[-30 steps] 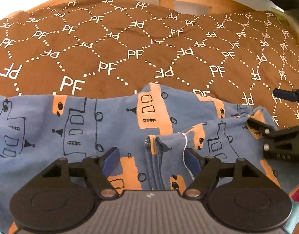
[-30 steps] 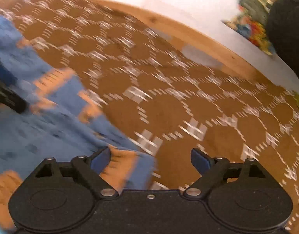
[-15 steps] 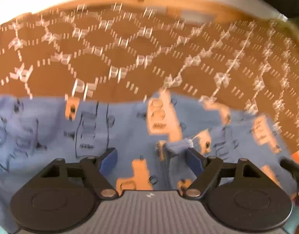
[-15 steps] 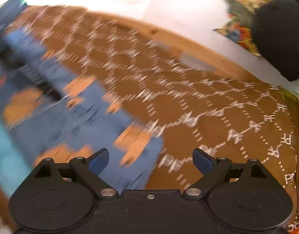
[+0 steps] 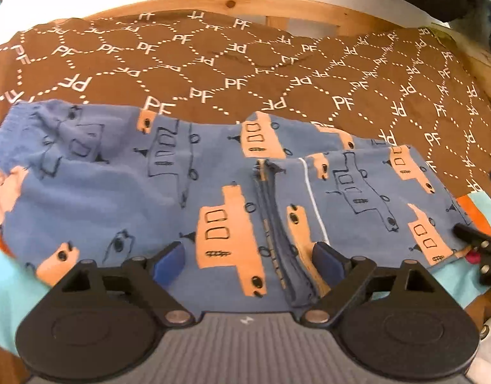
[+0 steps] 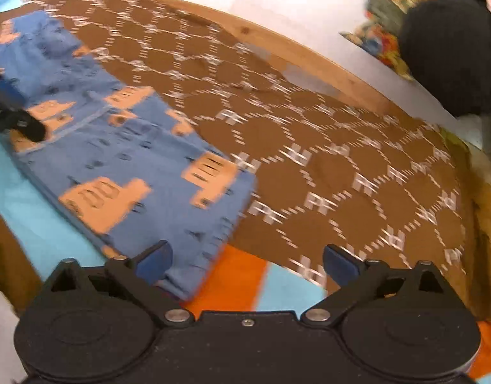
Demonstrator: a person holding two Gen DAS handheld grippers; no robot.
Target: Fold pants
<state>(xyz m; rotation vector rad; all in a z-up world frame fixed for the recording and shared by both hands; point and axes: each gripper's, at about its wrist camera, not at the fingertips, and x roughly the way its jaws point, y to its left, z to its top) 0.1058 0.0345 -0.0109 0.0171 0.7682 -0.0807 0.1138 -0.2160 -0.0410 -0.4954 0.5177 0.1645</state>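
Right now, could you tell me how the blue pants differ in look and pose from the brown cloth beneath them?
The pants are blue with orange and outlined boat prints; the brown cloth carries white PF letters in dotted hexagons. The pants are folded over on themselves, while the cloth lies spread in one layer. The pants cover only the near part; the cloth reaches much wider. Both lie flat.

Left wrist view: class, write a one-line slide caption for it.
Blue pants with orange boat print lie folded on a brown PF-patterned cloth, the opening left tool above them gripping nothing.
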